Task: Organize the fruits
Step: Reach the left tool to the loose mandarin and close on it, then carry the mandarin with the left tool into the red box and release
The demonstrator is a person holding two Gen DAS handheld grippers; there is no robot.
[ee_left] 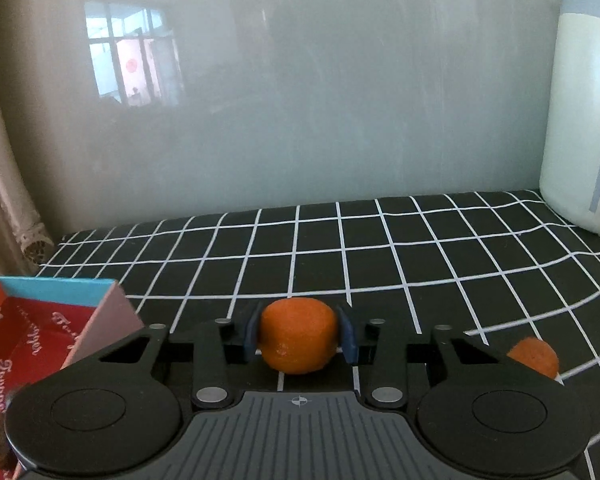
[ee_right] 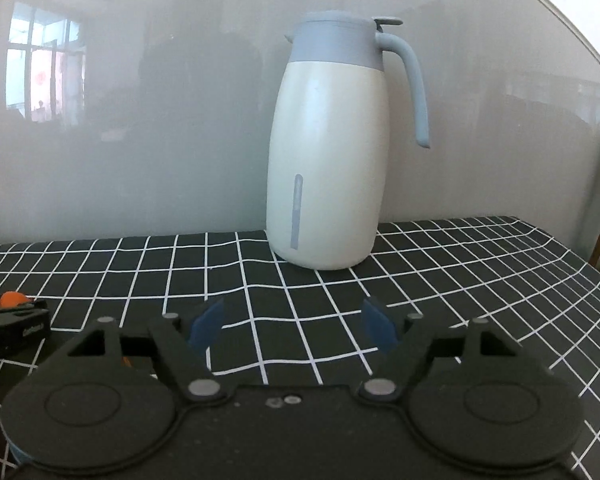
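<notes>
In the left wrist view my left gripper (ee_left: 299, 334) is shut on an orange tangerine (ee_left: 298, 334), its blue pads pressing both sides, low over the black checked tablecloth. A second tangerine (ee_left: 534, 356) lies on the cloth to the right, partly hidden by the gripper body. A red box with a blue and pink rim (ee_left: 56, 292) stands at the left, open. In the right wrist view my right gripper (ee_right: 292, 326) is open and empty above the cloth. The left gripper and its tangerine (ee_right: 12, 299) show at the far left there.
A cream thermos jug with a grey-blue lid and handle (ee_right: 328, 160) stands at the back by the glossy grey wall; it also shows at the right edge of the left wrist view (ee_left: 584, 120). The table's right edge (ee_right: 588, 264) drops off.
</notes>
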